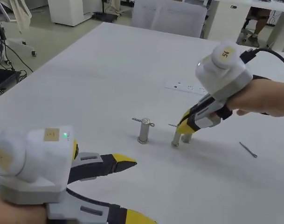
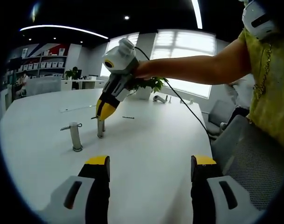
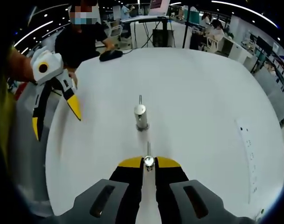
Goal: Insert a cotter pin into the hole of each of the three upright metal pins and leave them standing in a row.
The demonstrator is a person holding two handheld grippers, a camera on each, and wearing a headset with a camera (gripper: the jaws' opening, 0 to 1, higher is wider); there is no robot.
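Three upright metal pins stand in a row mid-table. The left pin [image 1: 143, 132] [image 2: 76, 137] [image 3: 141, 116] carries a cotter pin [image 1: 142, 121] through its top. My right gripper [image 1: 183, 127] [image 3: 148, 163] [image 2: 103, 112] is shut on the top of the middle pin [image 1: 176, 140] [image 3: 148, 161], where a thin cotter pin end [image 1: 172, 125] [image 3: 148, 149] sticks out. The third pin [image 1: 187, 138] is half hidden behind the jaws. A loose cotter pin [image 1: 248, 150] [image 2: 128, 117] lies to the right. My left gripper [image 1: 135, 190] [image 2: 151, 163] [image 3: 55, 122] hangs open and holds nothing, near the front edge.
A white power strip [image 1: 186, 87] lies beyond the pins on the white table [image 1: 109, 70]. Chairs and desks stand past the table's far edge. A person sits at the table's end in the right gripper view.
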